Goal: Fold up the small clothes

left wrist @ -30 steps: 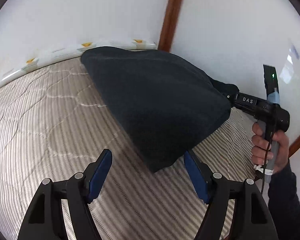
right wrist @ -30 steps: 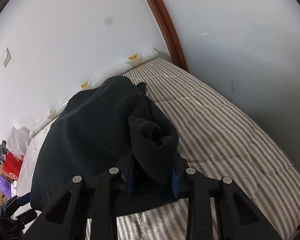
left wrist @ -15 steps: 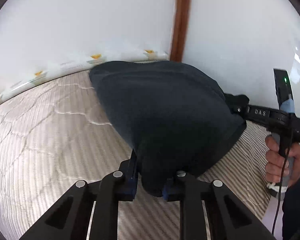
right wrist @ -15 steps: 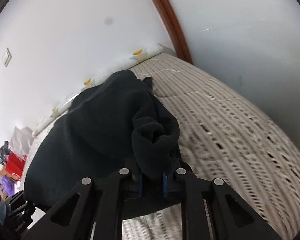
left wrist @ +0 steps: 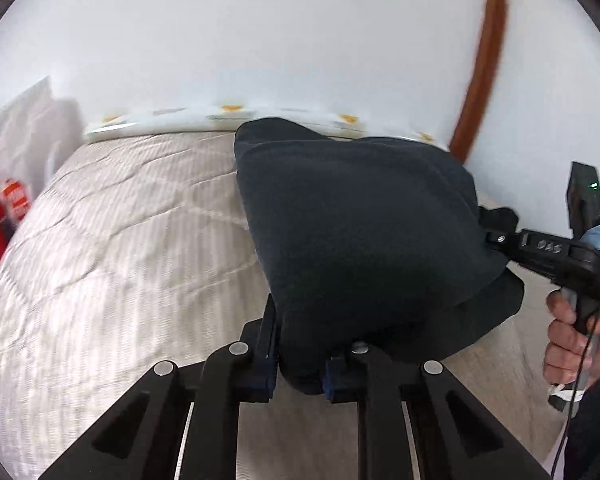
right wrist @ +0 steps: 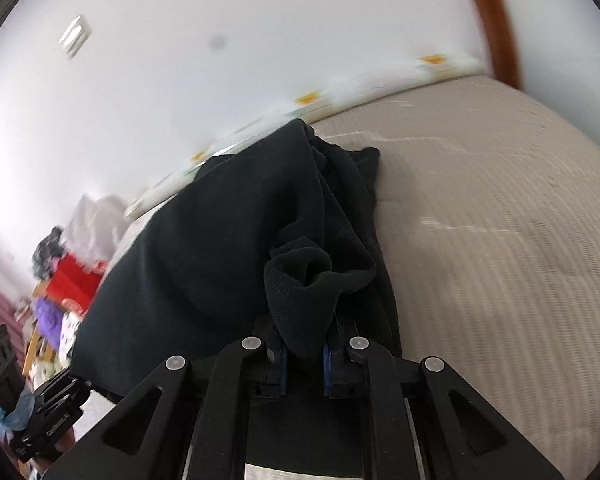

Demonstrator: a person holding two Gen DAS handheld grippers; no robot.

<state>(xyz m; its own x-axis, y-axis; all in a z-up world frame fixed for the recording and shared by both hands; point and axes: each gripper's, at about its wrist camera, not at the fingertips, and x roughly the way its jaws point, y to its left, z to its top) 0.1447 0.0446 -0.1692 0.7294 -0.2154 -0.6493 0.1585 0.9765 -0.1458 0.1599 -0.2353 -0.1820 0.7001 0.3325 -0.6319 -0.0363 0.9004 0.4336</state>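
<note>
Now we hold the dark garment (left wrist: 364,232) by two near corners, its bulk draped over the striped bed (left wrist: 112,248). Our left tongs (left wrist: 298,372), wide apart a second ago, have just been closing and now clamp one corner; our right tongs (right wrist: 304,360) have likewise been tightening on a bunched corner. With both corners secured, we judge the garment ready to be lifted and spread or folded over.
</note>
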